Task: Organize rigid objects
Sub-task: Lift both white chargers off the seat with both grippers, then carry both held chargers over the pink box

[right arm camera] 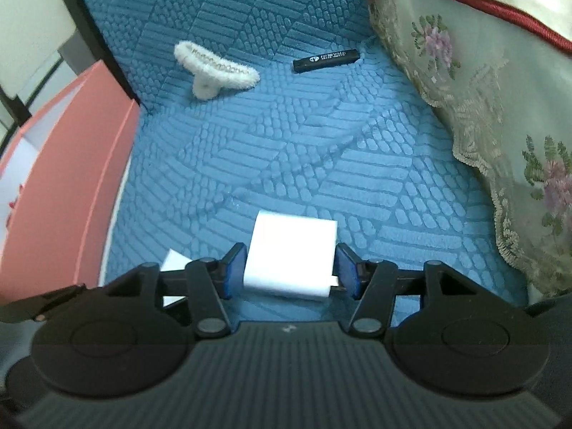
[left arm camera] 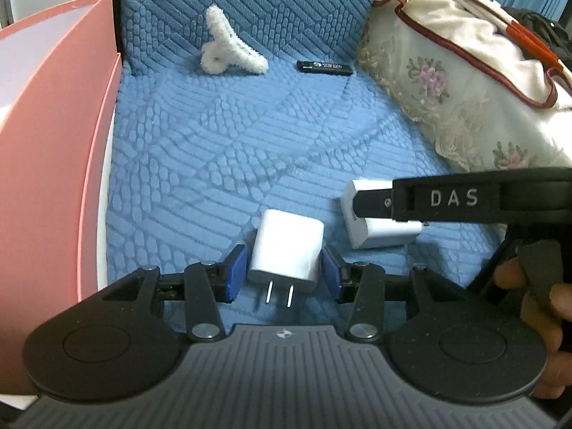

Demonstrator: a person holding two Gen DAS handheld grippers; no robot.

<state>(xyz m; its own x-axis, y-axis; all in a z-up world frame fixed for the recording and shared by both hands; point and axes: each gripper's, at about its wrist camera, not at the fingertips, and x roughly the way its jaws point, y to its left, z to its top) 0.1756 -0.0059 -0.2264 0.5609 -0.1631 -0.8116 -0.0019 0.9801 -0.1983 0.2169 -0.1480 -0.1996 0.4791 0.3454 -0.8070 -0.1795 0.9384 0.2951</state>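
A white wall charger (left arm camera: pixel 286 250) with two metal prongs facing the camera sits between the blue pads of my left gripper (left arm camera: pixel 285 268), which is shut on it just above the blue textured sofa cover (left arm camera: pixel 232 164). A second white charger block (right arm camera: pixel 291 254) is pinched between the pads of my right gripper (right arm camera: pixel 291 268). In the left wrist view that block (left arm camera: pixel 386 232) shows to the right, partly behind a black finger (left arm camera: pixel 371 200) of the right gripper. A person's hand (left arm camera: pixel 536 304) holds that gripper. A sliver of the left charger (right arm camera: pixel 173 261) shows at the lower left of the right wrist view.
A white fluffy hair claw (left arm camera: pixel 228 48) (right arm camera: pixel 214 68) and a black stick-shaped item (left arm camera: pixel 323 68) (right arm camera: pixel 325 60) lie far back on the seat. An open pink box (left arm camera: pixel 53 143) (right arm camera: pixel 68 178) stands on the left. A floral lace pillow (left arm camera: pixel 464 89) (right arm camera: pixel 500 107) bounds the right.
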